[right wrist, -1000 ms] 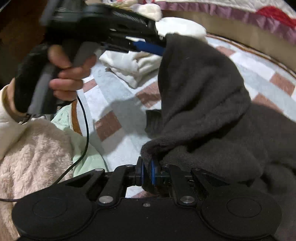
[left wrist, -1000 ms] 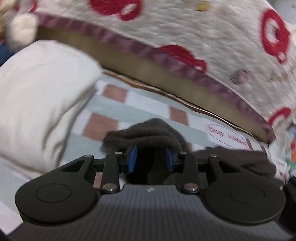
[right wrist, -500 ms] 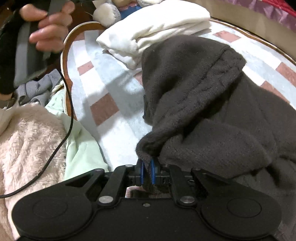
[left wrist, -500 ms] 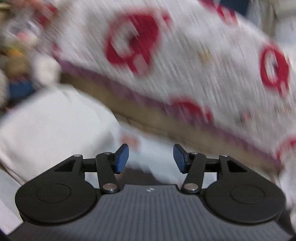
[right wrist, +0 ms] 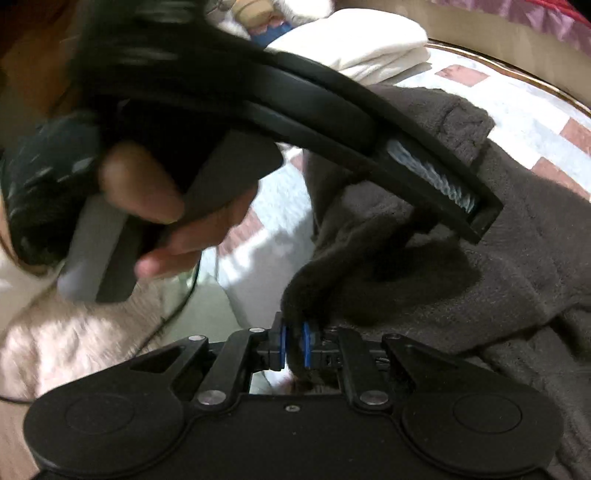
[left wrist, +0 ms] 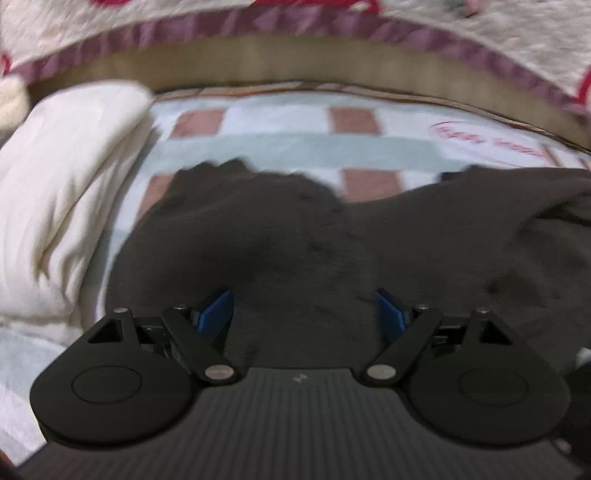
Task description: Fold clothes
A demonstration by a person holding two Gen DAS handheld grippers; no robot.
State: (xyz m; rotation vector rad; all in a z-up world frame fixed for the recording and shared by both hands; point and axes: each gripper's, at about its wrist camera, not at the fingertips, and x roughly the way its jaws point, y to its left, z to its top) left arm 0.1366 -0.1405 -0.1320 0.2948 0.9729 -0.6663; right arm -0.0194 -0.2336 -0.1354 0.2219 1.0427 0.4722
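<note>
A dark grey fleece garment (left wrist: pixel 295 236) lies crumpled on the checked bed sheet (left wrist: pixel 280 144). My left gripper (left wrist: pixel 304 314) is open, its blue pads wide apart just above the fleece, holding nothing. My right gripper (right wrist: pixel 293 341) is shut on a fold at the near edge of the grey garment (right wrist: pixel 517 258). In the right wrist view the left gripper's black body (right wrist: pixel 369 140), held in a hand (right wrist: pixel 155 206), reaches over the garment; its jaws are hidden there.
A folded cream garment (left wrist: pixel 62 206) lies at the left of the sheet, also in the right wrist view (right wrist: pixel 369 44). A quilt with red prints and purple trim (left wrist: pixel 332 29) rises behind. Pink fluffy fabric (right wrist: pixel 55 332) lies at the near left.
My left gripper let go of the fleece, opened wide, swung up and came back down over the garment. The raised part of the garment dropped. My right gripper kept its hold.
</note>
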